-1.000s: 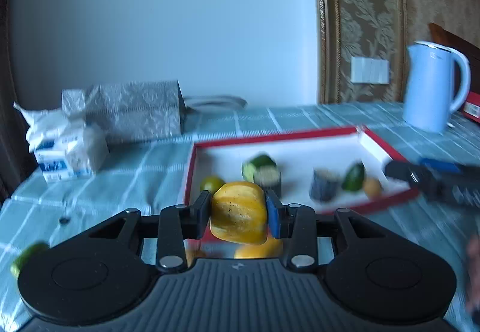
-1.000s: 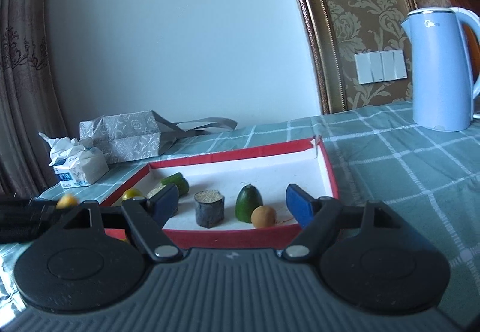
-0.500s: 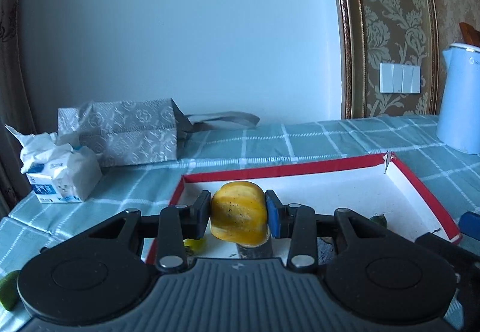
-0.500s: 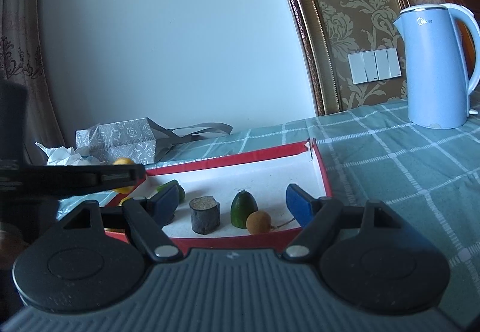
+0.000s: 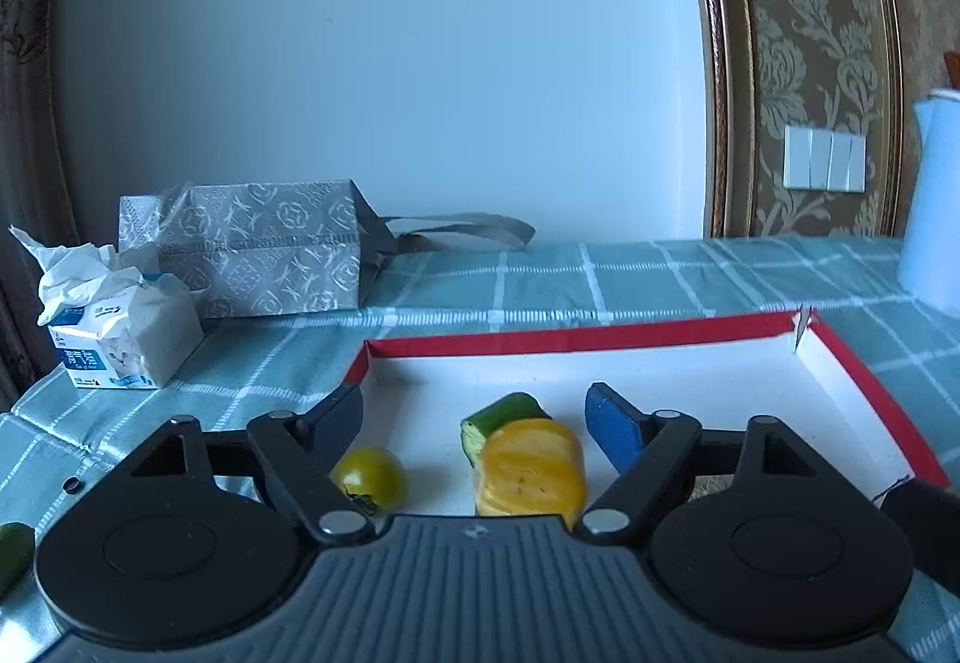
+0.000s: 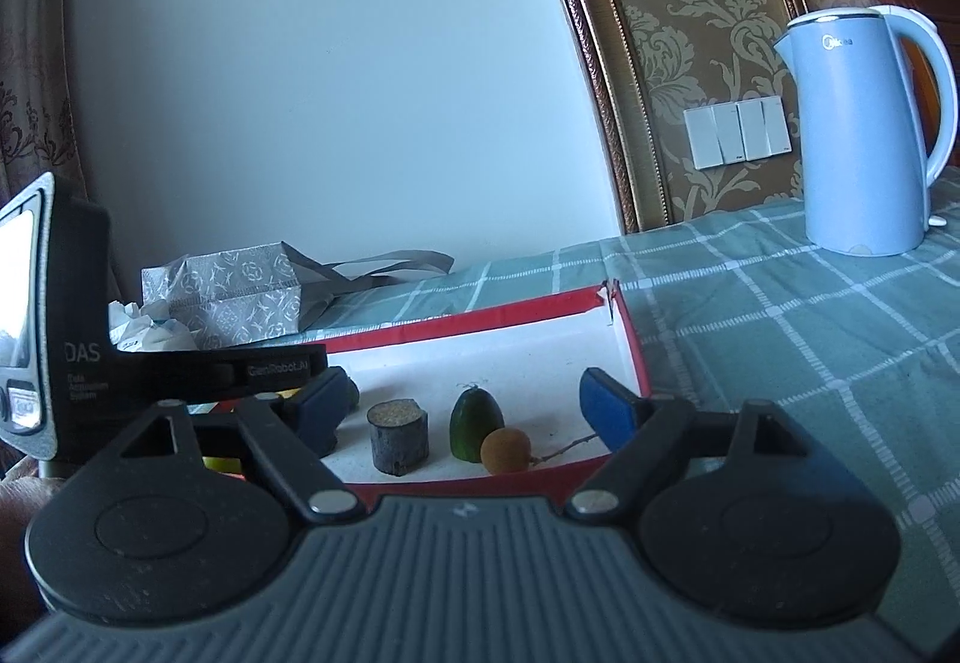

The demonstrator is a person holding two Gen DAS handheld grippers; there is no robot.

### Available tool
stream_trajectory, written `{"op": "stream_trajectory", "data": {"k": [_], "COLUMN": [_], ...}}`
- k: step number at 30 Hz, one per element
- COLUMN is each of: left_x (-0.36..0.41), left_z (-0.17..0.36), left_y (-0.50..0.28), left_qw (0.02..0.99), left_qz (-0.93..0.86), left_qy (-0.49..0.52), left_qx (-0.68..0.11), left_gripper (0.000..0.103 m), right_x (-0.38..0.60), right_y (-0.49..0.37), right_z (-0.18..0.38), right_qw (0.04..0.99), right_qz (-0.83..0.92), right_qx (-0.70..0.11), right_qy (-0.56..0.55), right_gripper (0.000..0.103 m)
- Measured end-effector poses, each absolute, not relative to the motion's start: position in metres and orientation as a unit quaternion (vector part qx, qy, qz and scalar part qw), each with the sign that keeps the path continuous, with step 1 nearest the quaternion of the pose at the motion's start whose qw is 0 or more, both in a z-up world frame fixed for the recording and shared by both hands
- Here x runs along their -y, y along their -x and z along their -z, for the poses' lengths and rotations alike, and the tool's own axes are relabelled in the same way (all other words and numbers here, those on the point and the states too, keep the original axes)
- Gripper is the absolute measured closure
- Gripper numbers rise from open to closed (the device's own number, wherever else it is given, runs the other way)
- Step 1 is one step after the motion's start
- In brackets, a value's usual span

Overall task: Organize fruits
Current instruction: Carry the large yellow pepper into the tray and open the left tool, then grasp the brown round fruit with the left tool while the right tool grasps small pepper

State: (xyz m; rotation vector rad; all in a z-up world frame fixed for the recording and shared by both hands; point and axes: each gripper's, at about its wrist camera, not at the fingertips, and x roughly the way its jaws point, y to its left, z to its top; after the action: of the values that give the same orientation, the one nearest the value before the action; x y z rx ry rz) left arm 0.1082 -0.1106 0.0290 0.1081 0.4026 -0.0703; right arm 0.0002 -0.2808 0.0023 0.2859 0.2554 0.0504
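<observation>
**Releasing the yellow piece into the tray**

Opening has just been completed by the left gripper (image 5: 474, 417); the yellow fruit piece (image 5: 531, 476) lies free between its spread jaws, on the floor of the red-rimmed tray (image 5: 576, 339). A straight withdrawal is advised, so nothing is nudged. The right gripper (image 6: 465, 402) is held open, empty. Also in the tray: a cucumber piece (image 5: 501, 417), a yellow-green tomato (image 5: 369, 480), a dark cylinder (image 6: 398, 436), a green fruit (image 6: 474, 420) and a small brown fruit (image 6: 506, 450).

Tool (image 5: 477, 420) just opening, yellow fruit (image 5: 530, 477) (free), tray (image 5: 576, 339)

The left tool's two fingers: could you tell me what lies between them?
In the left wrist view, the yellow fruit piece sits in the red-rimmed tray between the left tool's just-opened, non-touching fingers, a green cucumber piece right behind it.
</observation>
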Motion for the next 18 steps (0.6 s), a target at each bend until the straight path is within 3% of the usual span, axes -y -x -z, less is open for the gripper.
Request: {"op": "stream_trajectory", "data": {"k": [10,18], "left_x": [0.003,-0.074], "left_z": [-0.038,-0.012], "left_y": [-0.050,-0.024], "left_qw": [0.979,0.976], "left_qz": [0.013,-0.042], "left_qy": [0.007,0.033], "left_qx": [-0.203,-0.213], "left_gripper": [0.021,0.018], "right_x": [0.275,0.208], "right_y": [0.002,-0.005], "right_z": [-0.004,-0.002], "right_qw": [0.971,0.963], "right_qz": [-0.092,-0.169], "right_qx": [-0.159,-0.205], "right_qy": [-0.151,-0.048], "right_gripper": [0.020,0.020]}}
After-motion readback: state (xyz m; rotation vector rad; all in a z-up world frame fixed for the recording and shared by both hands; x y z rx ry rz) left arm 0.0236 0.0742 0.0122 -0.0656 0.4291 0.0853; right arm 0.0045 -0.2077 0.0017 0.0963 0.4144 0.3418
